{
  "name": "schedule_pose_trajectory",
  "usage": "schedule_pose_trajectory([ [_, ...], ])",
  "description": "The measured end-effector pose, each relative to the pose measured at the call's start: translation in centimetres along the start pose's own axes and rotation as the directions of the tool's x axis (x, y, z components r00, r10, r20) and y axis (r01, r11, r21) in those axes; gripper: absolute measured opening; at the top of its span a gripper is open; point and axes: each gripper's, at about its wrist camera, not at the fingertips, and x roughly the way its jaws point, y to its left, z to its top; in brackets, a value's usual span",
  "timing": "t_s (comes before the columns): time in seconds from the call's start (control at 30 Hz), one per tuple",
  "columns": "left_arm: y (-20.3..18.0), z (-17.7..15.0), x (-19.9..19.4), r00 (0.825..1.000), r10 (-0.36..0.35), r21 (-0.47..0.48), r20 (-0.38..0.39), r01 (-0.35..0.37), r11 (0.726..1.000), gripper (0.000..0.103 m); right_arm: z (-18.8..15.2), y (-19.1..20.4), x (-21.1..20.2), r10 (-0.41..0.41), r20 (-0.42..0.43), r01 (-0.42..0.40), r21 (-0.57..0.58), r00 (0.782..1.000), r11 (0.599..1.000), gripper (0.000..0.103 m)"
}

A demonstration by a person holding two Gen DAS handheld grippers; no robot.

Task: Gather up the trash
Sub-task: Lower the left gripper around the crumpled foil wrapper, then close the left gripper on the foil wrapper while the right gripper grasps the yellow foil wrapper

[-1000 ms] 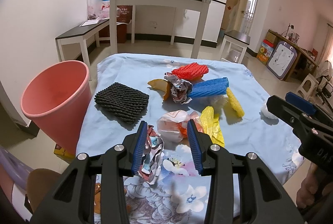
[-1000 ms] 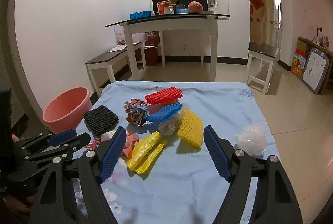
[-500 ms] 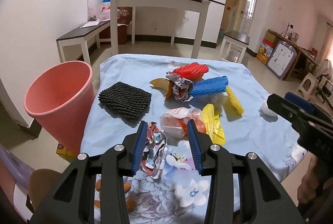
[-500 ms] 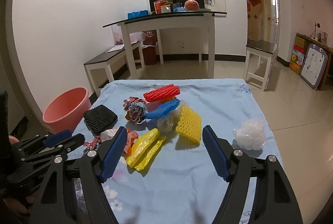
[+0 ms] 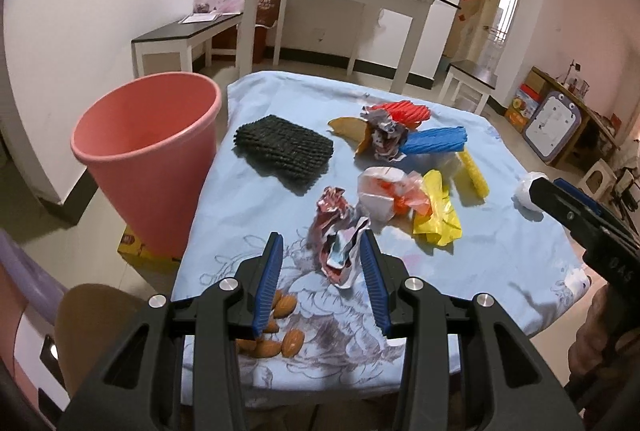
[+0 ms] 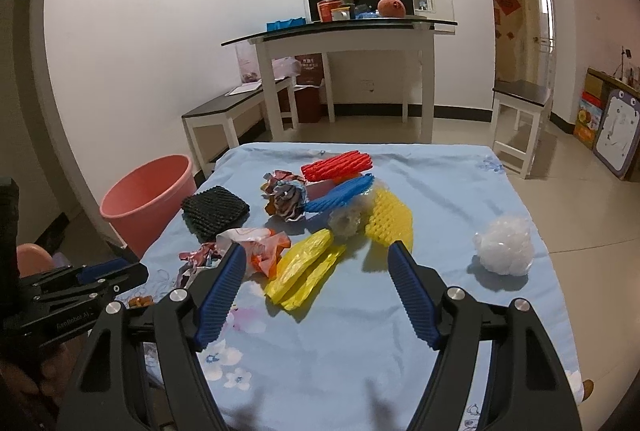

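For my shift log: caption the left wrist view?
Open left claw straddles a crumpled foil wrapper on the blue tablecloth, pink bin alongside.

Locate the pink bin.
The pink bin stands on the floor off the table's left edge, beside the black foam net, in both views.

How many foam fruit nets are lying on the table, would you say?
4: black net nearest the bin, red net farthest back, blue net in front of it, yellow net rightmost. More may hide underneath.
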Motion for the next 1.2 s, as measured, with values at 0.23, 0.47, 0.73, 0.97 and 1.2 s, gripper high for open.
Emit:
schedule_pose_trajectory([
  [0.23,-1.0,-0.3,0.1,1.0,0.005,0.027,-0.008,-0.005,1.0,0.041,-0.3,-0.2,-0.3,0.004,-0.003,-0.004,0.013,1.0,1.0,0.072],
  [0.47,-1.3,-0.4,0.2,1.0,0.014,0.037,-0.014,-0.013,0.999,0.041,-0.6,-0.4,-0.8,0.001,-0.005,-0.001,0.025,1.0,1.0,0.072],
  [0.73,-1.2,-0.4,0.8,1.0,0.011,0.041,-0.027,-0.01,0.999,0.041,-0.9,-0.3,-1.5,-0.022,-0.006,0.022,0.019,1.0,1.0,0.072],
  [0.97,-0.5,-0.4,0.7,0.998,-0.054,0.039,-0.032,0.056,0.998,0.041,-0.8,-0.1,-0.8,-0.018,-0.036,0.019,0.031,0.999,0.999,0.065],
  [1.2,-0.6,-0.2,1.4,0.991,-0.128,0.05,-0.047,0.131,0.99,0.041,-1.0,0.4,1.0,0.007,-0.081,-0.004,0.033,0.997,0.999,0.063],
])
